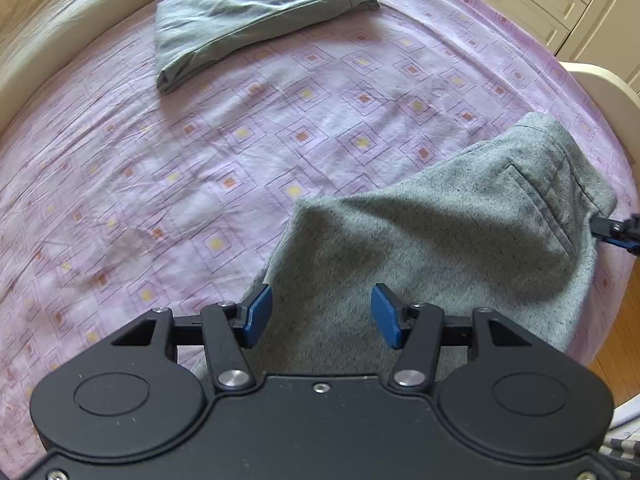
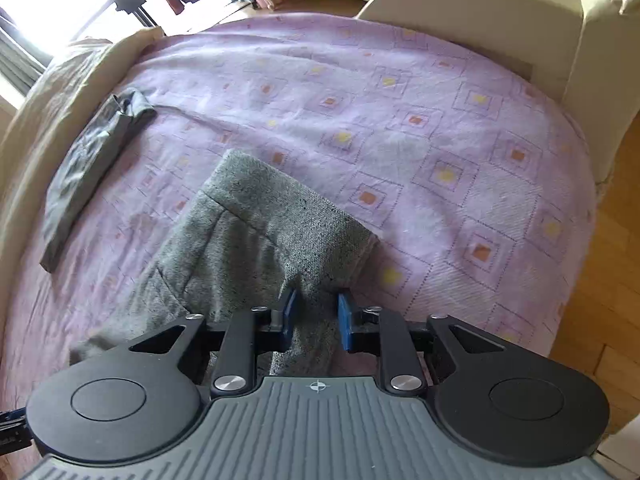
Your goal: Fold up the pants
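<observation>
Speckled grey pants (image 1: 448, 232) lie folded over near the front right of the bed, their pocket and waistband toward the right. They also show in the right wrist view (image 2: 256, 232). My left gripper (image 1: 320, 312) is open above the pants' near part, with grey cloth between and under its blue pads. My right gripper (image 2: 314, 316) stands partly open around a bunched edge of the pants; the pads look close to the cloth but a firm grip is not clear. The right gripper's tip (image 1: 618, 232) shows at the pants' right edge in the left wrist view.
A second pair of grey-green pants (image 1: 248, 12) lies folded at the far side of the lilac patterned sheet (image 1: 200, 160), also seen in the right wrist view (image 2: 88, 168). A cream bed frame (image 2: 480, 4) rims the mattress. Wooden floor (image 2: 616, 280) lies to the right.
</observation>
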Available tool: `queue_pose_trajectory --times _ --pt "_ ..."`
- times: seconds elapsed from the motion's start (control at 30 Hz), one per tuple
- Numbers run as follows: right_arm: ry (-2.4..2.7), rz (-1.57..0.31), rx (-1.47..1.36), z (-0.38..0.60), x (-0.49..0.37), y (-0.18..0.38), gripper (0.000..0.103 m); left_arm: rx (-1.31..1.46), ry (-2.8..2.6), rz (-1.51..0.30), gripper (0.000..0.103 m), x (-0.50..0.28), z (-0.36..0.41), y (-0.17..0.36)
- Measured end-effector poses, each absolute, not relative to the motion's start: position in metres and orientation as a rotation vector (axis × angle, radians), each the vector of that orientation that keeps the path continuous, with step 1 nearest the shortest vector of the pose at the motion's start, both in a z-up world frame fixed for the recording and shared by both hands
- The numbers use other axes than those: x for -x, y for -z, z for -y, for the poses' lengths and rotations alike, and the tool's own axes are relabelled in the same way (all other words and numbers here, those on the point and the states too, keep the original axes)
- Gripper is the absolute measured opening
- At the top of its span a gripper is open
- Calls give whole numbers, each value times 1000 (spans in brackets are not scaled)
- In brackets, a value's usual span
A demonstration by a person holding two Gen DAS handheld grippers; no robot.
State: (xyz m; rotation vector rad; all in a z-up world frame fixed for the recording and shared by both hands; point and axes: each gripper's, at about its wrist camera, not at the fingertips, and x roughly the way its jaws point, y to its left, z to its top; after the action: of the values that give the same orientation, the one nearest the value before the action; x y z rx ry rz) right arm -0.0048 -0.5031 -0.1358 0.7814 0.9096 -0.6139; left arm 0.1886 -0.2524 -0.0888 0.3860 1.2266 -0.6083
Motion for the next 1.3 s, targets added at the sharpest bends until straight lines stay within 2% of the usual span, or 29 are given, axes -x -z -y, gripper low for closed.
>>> queue_pose_trajectory --times 0.17,0.37,0.4,0.43,0.47,0.63,0.7,0.73,0.83,0.87,0.9,0.93,1.07,1.3 --pt "559 -855 -686 494 10 117 7 -382 575 -1253 61 -214 269 105" --pt "591 -954 -712 510 8 138 8 -439 541 -1308 59 -237 288 138" --pt "584 -959 -701 510 7 137 8 -439 548 -1310 52 -238 290 141" --pt "582 -964 -694 509 6 137 8 -429 564 -1308 22 -239 291 143" --pt "584 -968 -691 509 6 138 8 -426 565 -1303 10 -240 293 143" --pt "599 -981 -696 508 6 141 9 -513 406 -1214 7 -254 299 148" --pt "598 -992 -684 508 4 139 9 -510 387 -1236 9 -262 298 147" --pt "595 -998 -667 507 3 136 10 -461 393 -1235 15 -262 294 140" --pt "612 -970 -584 500 6 118 13 -345 403 -1174 23 -249 278 109" --pt "628 -944 -538 495 7 110 13 -336 397 -1155 30 -240 274 99" --pt "623 -906 -477 488 8 101 14 -331 398 -1138 45 -230 270 92" --pt "591 -879 -430 482 8 95 14 -325 408 -1122 53 -218 267 86" --pt "351 -916 -372 460 -11 97 14 -336 489 -1190 55 -172 260 92" --pt "208 -1106 -322 435 -29 131 14 -372 463 -1413 55 -103 237 149"
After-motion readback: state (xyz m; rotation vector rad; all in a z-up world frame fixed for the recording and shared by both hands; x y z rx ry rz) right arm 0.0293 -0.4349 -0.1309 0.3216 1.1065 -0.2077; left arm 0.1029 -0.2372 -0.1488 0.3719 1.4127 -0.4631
